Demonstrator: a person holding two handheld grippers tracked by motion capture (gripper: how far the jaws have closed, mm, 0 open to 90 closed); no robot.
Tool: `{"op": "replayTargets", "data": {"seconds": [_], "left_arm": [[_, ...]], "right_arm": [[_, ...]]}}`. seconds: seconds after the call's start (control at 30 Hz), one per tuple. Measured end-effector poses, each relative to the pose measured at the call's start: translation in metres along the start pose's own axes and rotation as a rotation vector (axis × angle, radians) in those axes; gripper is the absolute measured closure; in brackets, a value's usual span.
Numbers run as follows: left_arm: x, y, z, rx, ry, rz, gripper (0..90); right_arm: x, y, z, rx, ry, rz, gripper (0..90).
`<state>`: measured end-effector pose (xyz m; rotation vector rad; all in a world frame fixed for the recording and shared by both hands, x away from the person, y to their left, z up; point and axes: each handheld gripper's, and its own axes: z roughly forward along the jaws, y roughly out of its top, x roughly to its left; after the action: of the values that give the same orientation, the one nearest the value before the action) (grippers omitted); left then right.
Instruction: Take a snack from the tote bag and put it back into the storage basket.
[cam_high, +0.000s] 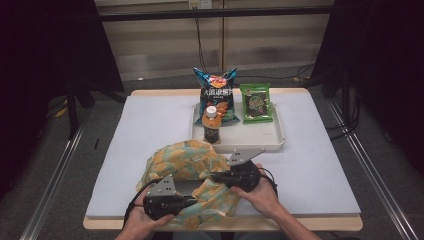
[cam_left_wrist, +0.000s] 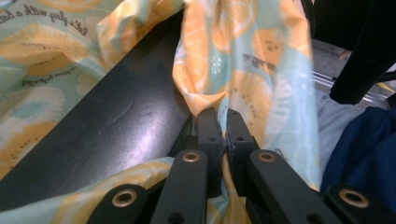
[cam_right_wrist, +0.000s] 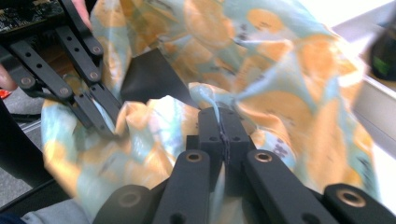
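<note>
On the table, high view: a fruit-print bag (cam_high: 187, 172) in orange and pale teal is seen crumpled near the front edge of the table (cam_high: 150, 130), just in front of the white tray (cam_high: 272, 142).
Left gripper, high view: the left gripper (cam_high: 192, 201) is held at the front left of the bag, its jaws reaching into the fabric from that side.
Right gripper, high view: the right gripper (cam_high: 216, 176) is held at the bag's right side, between the bag and the tray's front rim, its jaws pointed into the cloth.
Tray contents, high view: a bottle (cam_high: 212, 124) with a white cap is stood at the tray's front left; a blue snack bag (cam_high: 216, 95) and a green packet (cam_high: 255, 102) are laid behind it, farther from the fruit-print bag.
Left gripper view: the jaws of the left gripper (cam_left_wrist: 223, 115) are seen pressed together on a fold of the bag's edge (cam_left_wrist: 243, 65); the bag's dark lining (cam_left_wrist: 116, 126) is exposed to the left of the fold.
Right gripper view: the jaws of the right gripper (cam_right_wrist: 223, 114) are seen closed tight on a pinch of the bag's cloth (cam_right_wrist: 280, 88); the left gripper (cam_right_wrist: 105, 122) is seen gripping the same bag farther off at the left, with the dark lining visible between the two.
</note>
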<state>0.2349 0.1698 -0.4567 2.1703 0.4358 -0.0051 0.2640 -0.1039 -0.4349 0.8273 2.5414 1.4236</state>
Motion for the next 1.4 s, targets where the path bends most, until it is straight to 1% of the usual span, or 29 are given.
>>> {"op": "replayTargets", "data": {"seconds": [0.03,0.07,0.1,0.13,0.17,0.23,0.27,0.3,0.33,0.37,0.4,0.47,0.5,0.57,0.63,0.73,0.83,0.87,0.9,0.97,1.0,1.03,1.1,1.13,1.23,1.27,1.33,1.4], "left_arm": [[0.0,0.001,0.0,0.007,-0.001,0.005,87.7],[0.0,0.001,0.0,0.004,-0.001,0.006,87.7],[0.0,0.002,0.001,-0.002,0.003,0.003,87.6],[-0.001,0.003,0.002,0.003,0.009,0.0,87.6],[0.0,0.002,0.004,0.001,0.006,0.001,87.6],[0.0,0.002,0.004,0.006,0.004,-0.002,87.6],[0.001,0.002,0.007,0.014,0.006,-0.002,87.6],[0.001,0.002,0.008,0.017,0.004,0.0,87.6],[0.001,0.003,0.008,0.03,0.013,0.008,87.6],[0.001,0.003,0.008,0.03,0.013,0.008,87.6],[0.001,0.003,0.01,0.032,0.004,0.011,87.6],[0.0,0.003,0.011,0.023,0.006,0.007,87.6],[-0.001,0.003,0.012,0.021,0.002,0.005,87.6],[-0.001,0.004,0.012,0.032,0.006,0.02,87.3],[-0.003,0.004,0.013,0.025,-0.004,0.019,87.0],[-0.005,0.005,0.013,0.024,-0.012,0.02,86.6],[-0.006,0.006,0.014,0.03,-0.011,0.024,86.5],[-0.005,0.006,0.015,0.032,-0.016,0.033,86.5],[-0.007,0.007,0.017,0.023,-0.024,0.027,86.5],[-0.007,0.007,0.019,0.032,-0.029,0.029,86.5],[-0.007,0.008,0.019,0.043,-0.028,0.038,86.2],[-0.007,0.008,0.019,0.043,-0.028,0.038,86.2],[-0.007,0.008,0.021,0.041,-0.031,0.035,86.2],[-0.007,0.007,0.021,0.052,-0.03,0.034,86.2],[-0.005,0.007,0.021,0.045,-0.034,0.03,86.2],[-0.004,0.006,0.022,0.054,-0.031,0.03,86.2],[-0.003,0.006,0.022,0.057,-0.033,0.028,86.2],[0.0,0.006,0.022,0.067,-0.018,0.031,86.2]], "right_arm": [[0.0,0.0,0.0,0.0,0.0,0.0,89.5],[-0.001,-0.004,-0.006,0.005,-0.035,0.002,89.7],[-0.002,-0.006,-0.009,0.009,-0.048,0.006,89.6],[-0.002,-0.008,-0.011,0.012,-0.07,0.006,89.5],[-0.002,-0.01,-0.013,0.02,-0.083,-0.003,89.3],[-0.003,-0.013,-0.015,0.029,-0.087,-0.006,89.2],[-0.004,-0.017,-0.018,0.032,-0.1,0.003,89.2],[-0.005,-0.018,-0.02,0.031,-0.105,0.01,89.1],[-0.006,-0.019,-0.021,0.03,-0.107,0.011,89.1],[-0.006,-0.019,-0.021,0.03,-0.107,0.011,89.1],[-0.008,-0.022,-0.024,0.026,-0.111,0.023,89.2],[-0.008,-0.022,-0.026,0.028,-0.12,0.017,89.2],[-0.007,-0.023,-0.027,0.032,-0.133,0.016,89.2],[-0.003,-0.025,-0.033,0.04,-0.154,0.018,89.2],[-0.001,-0.028,-0.036,0.039,-0.163,0.014,89.2],[0.0,-0.033,-0.041,0.031,-0.169,0.025,89.3],[-0.001,-0.036,-0.044,0.04,-0.177,0.034,89.3],[-0.001,-0.036,-0.044,0.04,-0.177,0.034,89.3],[-0.001,-0.04,-0.047,0.053,-0.177,0.041,89.4],[-0.002,-0.044,-0.049,0.063,-0.183,0.05,89.4],[-0.003,-0.046,-0.049,0.064,-0.188,0.056,89.4],[-0.004,-0.048,-0.049,0.067,-0.185,0.066,89.4],[-0.006,-0.05,-0.048,0.065,-0.18,0.079,89.5],[-0.006,-0.051,-0.048,0.076,-0.182,0.082,89.5],[-0.006,-0.055,-0.047,0.089,-0.181,0.084,89.5],[-0.01,-0.059,-0.045,0.096,-0.173,0.097,89.5],[-0.011,-0.06,-0.044,0.093,-0.171,0.1,89.6],[-0.014,-0.061,-0.037,0.091,-0.16,0.107,89.6]]}}
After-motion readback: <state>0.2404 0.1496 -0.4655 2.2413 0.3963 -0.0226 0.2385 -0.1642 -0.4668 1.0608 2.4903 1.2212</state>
